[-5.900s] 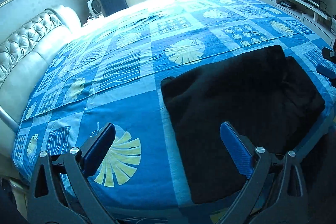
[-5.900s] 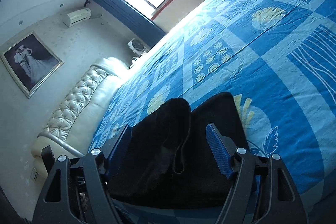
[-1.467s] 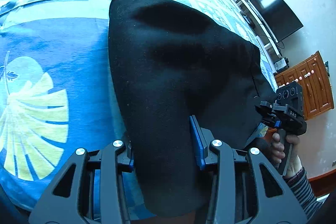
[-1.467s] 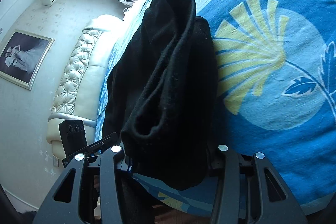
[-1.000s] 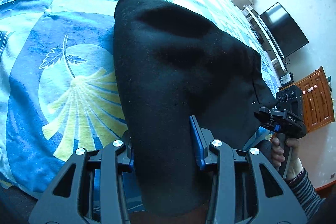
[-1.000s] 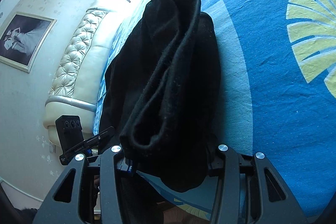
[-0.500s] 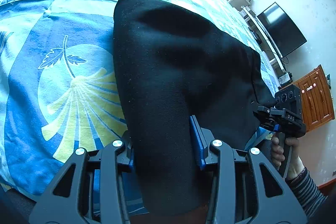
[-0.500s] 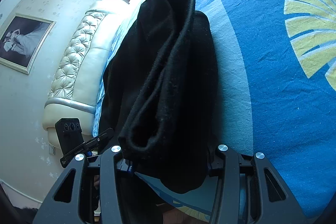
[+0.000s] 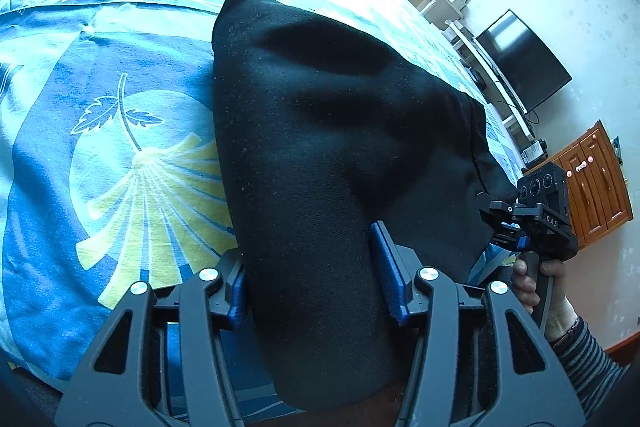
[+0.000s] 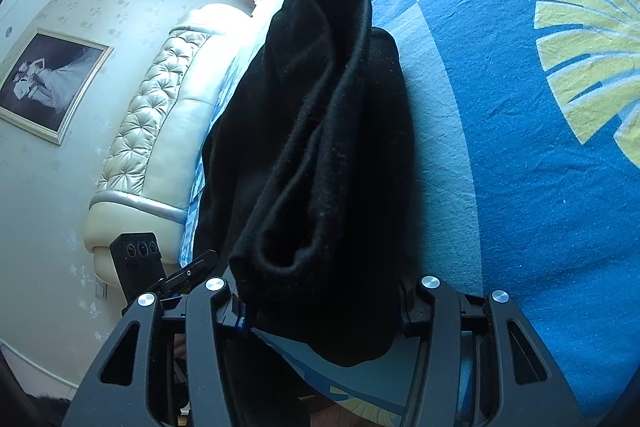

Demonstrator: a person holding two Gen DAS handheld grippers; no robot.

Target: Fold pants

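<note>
Pants (image 9: 328, 131), black and thickly folded, lie on bedspread (image 9: 120, 155).

Pants (image 9: 320, 147): matt black, slightly fuzzy cloth. Bedspread (image 9: 120, 155) beneath pants: smooth printed cloth. Headboard (image 10: 160, 115) beyond pants: glossy tufted leather-like upholstery.

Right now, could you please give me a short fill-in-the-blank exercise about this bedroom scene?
1. The folded black pants lie on a ____ patterned bedsheet.
2. The pants' near edge sits between the ____ pads of the left gripper.
3. The right gripper has its jaws around the pants' ____ layered end.
4. The hand on the other gripper's handle wears a ____ sleeve.

Missing words: blue; blue; thick; striped
</note>
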